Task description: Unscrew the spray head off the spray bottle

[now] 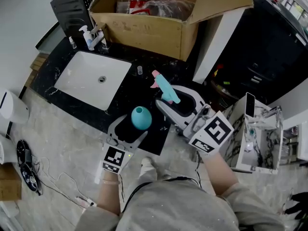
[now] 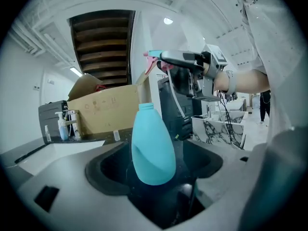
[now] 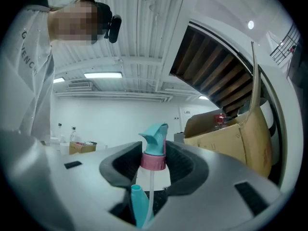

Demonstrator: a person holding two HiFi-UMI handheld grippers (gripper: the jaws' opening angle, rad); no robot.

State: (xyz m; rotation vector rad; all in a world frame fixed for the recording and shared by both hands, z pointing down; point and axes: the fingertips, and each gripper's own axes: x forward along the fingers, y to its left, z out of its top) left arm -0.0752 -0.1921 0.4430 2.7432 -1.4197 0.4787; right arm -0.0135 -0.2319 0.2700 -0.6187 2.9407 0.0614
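Left claw (image 1: 130,129) clamps teal plastic bottle (image 1: 141,118) — right claw (image 3: 154,160) clamps detached teal pink-collared spray head (image 3: 155,148) just beside bottle.

Right gripper (image 3: 154,154): the dark ribbed pads (image 3: 120,165) press on the pink collar (image 3: 153,161) of the spray head (image 3: 155,137) from both sides. The head stands upright, its teal nozzle above the jaw tips. A clear dip tube (image 3: 149,189) hangs from the collar down into the gap between the jaws. A teal stub (image 3: 137,203) sits just beside the tube, low in the gap; what it belongs to cannot be told. Right of the jaws is an open cardboard box (image 3: 226,136) with a red item inside. Upper left is a person in a white garment (image 3: 31,76), leaning over.
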